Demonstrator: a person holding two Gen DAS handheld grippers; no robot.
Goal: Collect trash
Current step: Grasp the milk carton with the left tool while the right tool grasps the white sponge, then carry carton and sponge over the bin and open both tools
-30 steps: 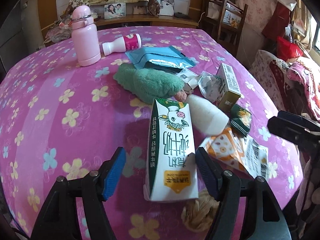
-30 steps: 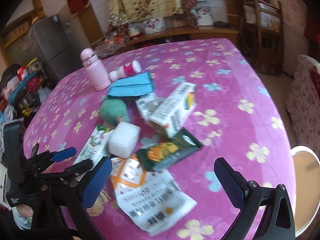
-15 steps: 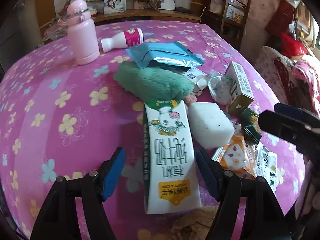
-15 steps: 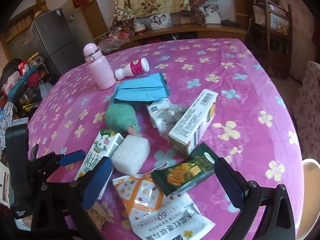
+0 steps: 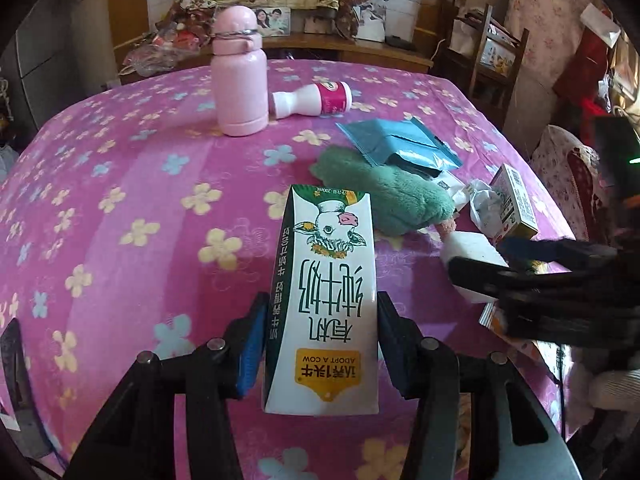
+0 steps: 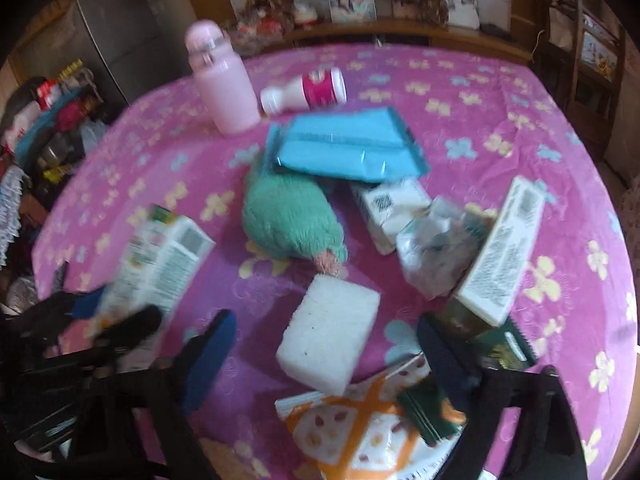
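The left gripper [image 5: 318,344] is closing, its pads against the sides of a milk carton [image 5: 326,300] at 6 o'clock on the pink tablecloth [image 5: 120,200]. The right gripper [image 6: 326,344] is closing too, jaws still apart around a white sponge [image 6: 328,340] and an orange wrapper [image 6: 352,428]. Beyond lie a green plush [image 6: 288,216], a blue pouch [image 6: 352,144], and at 11 o'clock a pink flask [image 5: 239,72].

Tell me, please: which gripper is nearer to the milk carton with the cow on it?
Left. The left gripper has the milk carton between its closing jaws. The right gripper is beside it, over the white sponge.
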